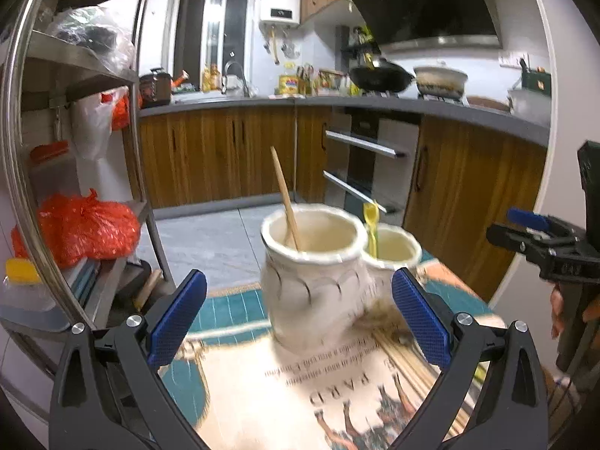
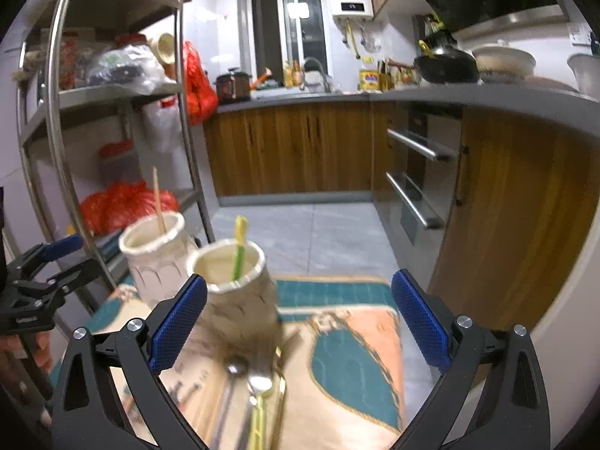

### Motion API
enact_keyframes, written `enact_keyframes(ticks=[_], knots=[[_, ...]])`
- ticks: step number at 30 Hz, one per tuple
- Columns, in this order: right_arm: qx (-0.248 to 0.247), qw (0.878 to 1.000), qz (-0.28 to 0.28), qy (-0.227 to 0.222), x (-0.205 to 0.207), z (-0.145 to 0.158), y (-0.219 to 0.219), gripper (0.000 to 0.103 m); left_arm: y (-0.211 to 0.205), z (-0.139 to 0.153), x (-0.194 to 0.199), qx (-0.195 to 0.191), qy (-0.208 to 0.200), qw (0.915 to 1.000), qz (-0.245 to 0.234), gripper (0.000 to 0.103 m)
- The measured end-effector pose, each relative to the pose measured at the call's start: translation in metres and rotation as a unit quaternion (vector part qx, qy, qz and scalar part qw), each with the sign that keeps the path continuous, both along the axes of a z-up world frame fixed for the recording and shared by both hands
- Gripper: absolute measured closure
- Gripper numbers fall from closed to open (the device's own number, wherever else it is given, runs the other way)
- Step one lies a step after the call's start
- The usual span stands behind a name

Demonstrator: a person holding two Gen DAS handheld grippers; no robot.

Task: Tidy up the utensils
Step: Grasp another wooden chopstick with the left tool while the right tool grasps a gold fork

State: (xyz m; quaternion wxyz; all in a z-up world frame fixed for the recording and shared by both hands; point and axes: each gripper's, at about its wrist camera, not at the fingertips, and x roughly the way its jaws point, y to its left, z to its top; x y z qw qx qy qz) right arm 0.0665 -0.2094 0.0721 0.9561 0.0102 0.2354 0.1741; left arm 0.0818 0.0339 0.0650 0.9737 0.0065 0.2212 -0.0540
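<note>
Two cream ceramic jars stand side by side on a patterned cloth. The left jar [image 1: 313, 273] [image 2: 155, 257] holds a wooden chopstick [image 1: 285, 197] [image 2: 158, 200]. The right jar [image 1: 392, 253] [image 2: 240, 292] holds a yellow-green plastic utensil [image 1: 371, 227] [image 2: 239, 247]. My left gripper [image 1: 299, 317] is open, its blue pads either side of the left jar without touching it. My right gripper [image 2: 299, 317] is open too, with nothing held; the right jar stands just by its left pad. Several spoons [image 2: 247, 393] lie on the cloth in front of the right jar.
A metal shelf rack [image 2: 56, 142] with orange bags [image 1: 84, 230] stands close at the left. Wooden cabinets and an oven [image 2: 416, 172] line the far and right sides below a grey counter [image 1: 375, 105]. Each gripper shows at the edge of the other's view.
</note>
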Motion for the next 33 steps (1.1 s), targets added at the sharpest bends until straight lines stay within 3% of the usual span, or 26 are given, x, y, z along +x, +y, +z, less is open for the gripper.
enact_keyframes(ticks=[8, 19, 33], knots=[[-0.021, 0.998, -0.016, 0.05, -0.006, -0.036, -0.022, 0.005, -0.022, -0.044, -0.009, -0.008, 0.088, 0.9959, -0.018, 0.006], [-0.021, 0.996, -0.013, 0.083, -0.012, -0.062, -0.022, 0.005, -0.059, -0.084, -0.015, 0.007, 0.163, 0.9864, -0.019, 0.006], [-0.029, 0.995, -0.006, 0.09, -0.018, -0.072, -0.017, 0.005, -0.082, -0.1, -0.019, 0.05, 0.2, 0.9786, 0.001, 0.006]])
